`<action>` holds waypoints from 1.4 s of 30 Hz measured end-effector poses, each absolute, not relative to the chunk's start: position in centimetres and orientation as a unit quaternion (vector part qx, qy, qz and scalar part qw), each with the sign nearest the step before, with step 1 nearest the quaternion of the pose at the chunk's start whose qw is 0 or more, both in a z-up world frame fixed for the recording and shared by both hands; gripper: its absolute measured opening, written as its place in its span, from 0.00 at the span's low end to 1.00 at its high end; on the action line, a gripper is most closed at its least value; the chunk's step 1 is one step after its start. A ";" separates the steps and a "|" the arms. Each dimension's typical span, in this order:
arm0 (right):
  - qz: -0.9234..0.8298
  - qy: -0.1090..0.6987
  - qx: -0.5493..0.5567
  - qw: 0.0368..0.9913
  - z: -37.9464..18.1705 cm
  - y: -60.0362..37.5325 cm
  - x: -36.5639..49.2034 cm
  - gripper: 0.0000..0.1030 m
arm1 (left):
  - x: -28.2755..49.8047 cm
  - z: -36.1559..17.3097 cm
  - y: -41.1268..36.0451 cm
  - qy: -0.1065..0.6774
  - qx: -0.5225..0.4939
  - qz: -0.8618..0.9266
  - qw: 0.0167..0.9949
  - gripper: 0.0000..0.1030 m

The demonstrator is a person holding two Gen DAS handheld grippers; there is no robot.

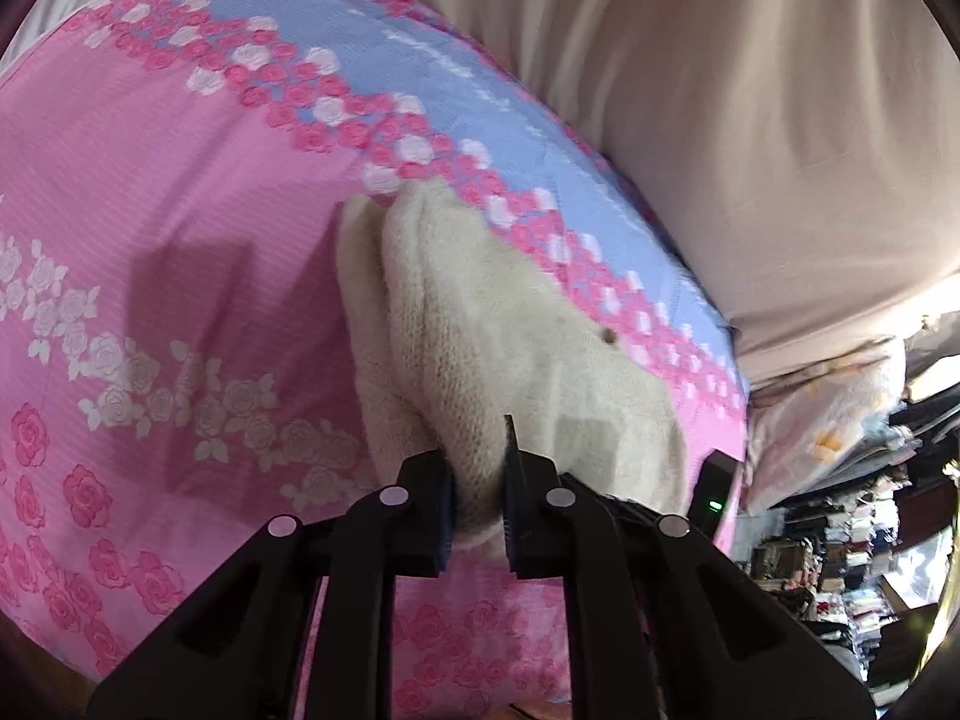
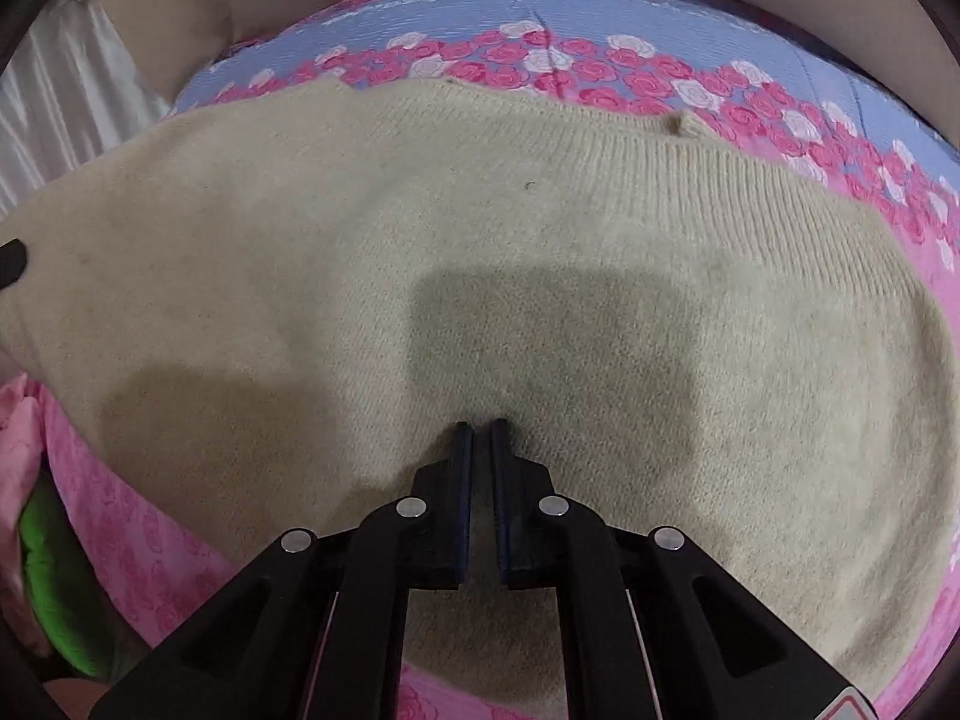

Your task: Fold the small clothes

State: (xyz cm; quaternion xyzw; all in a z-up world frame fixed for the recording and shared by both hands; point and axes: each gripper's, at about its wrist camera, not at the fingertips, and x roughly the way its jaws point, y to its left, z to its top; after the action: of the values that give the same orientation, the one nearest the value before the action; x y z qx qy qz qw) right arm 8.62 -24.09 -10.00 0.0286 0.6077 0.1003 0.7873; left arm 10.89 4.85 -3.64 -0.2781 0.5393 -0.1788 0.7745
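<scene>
A soft, light cream knit sweater (image 2: 480, 252) is lying on the bed (image 1: 150, 192). Left gripper (image 1: 478, 498) fingers are clamping a bunched fold; right gripper (image 2: 478, 468) fingers, together, seemingly empty, are hovering above its middle.

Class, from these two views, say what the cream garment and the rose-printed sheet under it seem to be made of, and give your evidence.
Cream garment: knitted yarn, probably wool or a soft acrylic; ribbed band along one edge, fuzzy matte surface, visible stitch rows. Rose-printed sheet: thin woven cloth, likely cotton or a blend; fine horizontal ribbing, flat printed roses, no sheen. The exact fibre cannot be told by sight.
</scene>
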 end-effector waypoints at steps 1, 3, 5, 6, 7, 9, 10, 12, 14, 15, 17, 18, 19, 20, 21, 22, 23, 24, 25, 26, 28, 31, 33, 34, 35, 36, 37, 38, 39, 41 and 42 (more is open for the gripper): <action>0.101 0.609 0.040 0.786 -10.1 -24.4 8.7 0.05 | 10.9 -2.9 4.1 0.534 -0.270 -0.196 0.777 0.10; 0.100 0.608 0.069 0.785 -10.0 -25.1 8.7 0.05 | 11.0 -1.4 1.7 0.528 -0.236 -0.232 0.783 0.10; 0.097 0.601 0.093 0.788 -9.5 -25.9 8.4 0.05 | 11.1 -0.4 -1.0 0.526 -0.214 -0.268 0.778 0.10; 0.092 0.593 0.113 0.792 -8.9 -26.7 8.1 0.05 | 11.0 0.3 -3.1 0.526 -0.199 -0.292 0.773 0.10; 0.084 0.583 0.132 0.797 -8.3 -27.8 7.6 0.06 | 10.9 0.9 -4.9 0.526 -0.185 -0.314 0.769 0.10; 0.064 0.566 0.162 0.806 -7.3 -30.2 6.5 0.07 | 10.3 2.0 -8.9 0.523 -0.150 -0.359 0.759 0.10; 0.055 0.560 0.173 0.809 -6.9 -31.4 6.1 0.07 | 9.9 2.4 -10.8 0.522 -0.133 -0.377 0.753 0.10; 0.030 0.549 0.195 0.812 -6.3 -34.4 4.8 0.08 | 9.0 2.9 -15.0 0.522 -0.096 -0.415 0.739 0.10; -0.001 0.541 0.215 0.813 -6.1 -37.6 3.1 0.10 | 8.0 2.6 -19.0 0.526 -0.059 -0.447 0.722 0.10; -0.014 0.538 0.226 0.812 -6.1 -39.1 2.2 0.12 | 7.5 2.3 -20.5 0.528 -0.046 -0.456 0.715 0.10; -0.036 0.533 0.245 0.809 -6.2 -41.2 1.0 0.12 | 6.6 0.8 -23.8 0.542 -0.018 -0.475 0.693 0.10; -0.048 0.530 0.260 0.806 -6.4 -42.7 0.0 0.12 | 6.2 -0.1 -24.9 0.549 -0.008 -0.479 0.685 0.10; -0.055 0.528 0.270 0.803 -6.5 -44.0 -0.5 0.12 | 5.8 -1.1 -25.9 0.556 0.002 -0.480 0.678 0.10; -0.058 0.523 0.288 0.800 -6.7 -45.1 -1.4 0.12 | 5.5 -2.8 -27.1 0.571 0.016 -0.475 0.669 0.10; -0.059 0.520 0.302 0.797 -6.8 -45.8 -1.9 0.12 | 5.3 -3.9 -27.7 0.582 0.022 -0.469 0.664 0.10; -0.064 0.517 0.312 0.795 -6.8 -46.4 -2.4 0.12 | 5.3 -5.1 -28.2 0.595 0.024 -0.460 0.659 0.10; -0.067 0.514 0.323 0.792 -6.7 -47.0 -2.9 0.12 | 5.0 -6.4 -28.5 0.610 0.025 -0.451 0.651 0.10; -0.062 0.510 0.337 0.789 -6.4 -47.7 -3.2 0.13 | 4.9 -6.9 -28.6 0.617 0.028 -0.445 0.649 0.11; -0.054 0.507 0.356 0.783 -6.2 -47.9 -3.4 0.16 | 4.8 -7.3 -28.7 0.624 0.034 -0.438 0.647 0.14; -0.047 0.502 0.374 0.778 -6.0 -47.8 -3.4 0.27 | 4.5 -7.2 -28.7 0.627 0.039 -0.433 0.646 0.17; -0.033 0.491 0.389 0.779 -5.2 -47.8 -2.8 0.49 | 3.9 -6.1 -28.3 0.626 0.036 -0.428 0.651 0.47; 0.004 0.494 0.380 0.782 -3.9 -46.1 -0.7 0.61 | 3.6 -3.3 -26.8 0.593 0.035 -0.415 0.689 0.77; 0.029 0.508 0.375 0.775 -4.0 -44.9 1.1 0.69 | 3.6 -1.6 -25.8 0.567 0.054 -0.399 0.719 0.79; 0.034 0.521 0.367 0.770 -4.4 -44.3 2.1 0.69 | 3.7 -1.2 -25.3 0.562 0.064 -0.389 0.727 0.79; 0.032 0.538 0.353 0.764 -4.9 -43.3 3.2 0.69 | 3.9 -0.9 -24.9 0.557 0.072 -0.376 0.737 0.79; 0.031 0.550 0.344 0.760 -5.3 -42.6 3.7 0.69 | 4.1 -0.6 -24.3 0.552 0.079 -0.362 0.747 0.79; 0.030 0.562 0.334 0.756 -5.7 -41.9 4.2 0.69 | 4.3 -0.4 -23.7 0.548 0.084 -0.351 0.755 0.79; 0.029 0.574 0.323 0.752 -6.2 -41.0 4.9 0.69 | 4.4 -0.3 -23.1 0.546 0.086 -0.337 0.762 0.79; 0.028 0.582 0.314 0.750 -6.5 -40.3 5.4 0.69 | 4.6 -0.3 -22.2 0.546 0.087 -0.321 0.769 0.79; 0.022 0.589 0.292 0.753 -6.8 -39.1 6.3 0.69 | 5.1 -0.4 -21.0 0.548 0.087 -0.295 0.778 0.79; 0.020 0.594 0.279 0.754 -6.9 -38.4 6.7 0.69 | 5.4 -0.6 -20.1 0.550 0.087 -0.280 0.782 0.79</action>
State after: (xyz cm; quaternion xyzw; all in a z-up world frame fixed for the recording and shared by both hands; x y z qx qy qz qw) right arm 6.69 -38.45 -6.87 0.2786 0.5945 0.0202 0.7540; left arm 5.39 -20.14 -0.56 0.0871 0.5495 -0.2803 0.7822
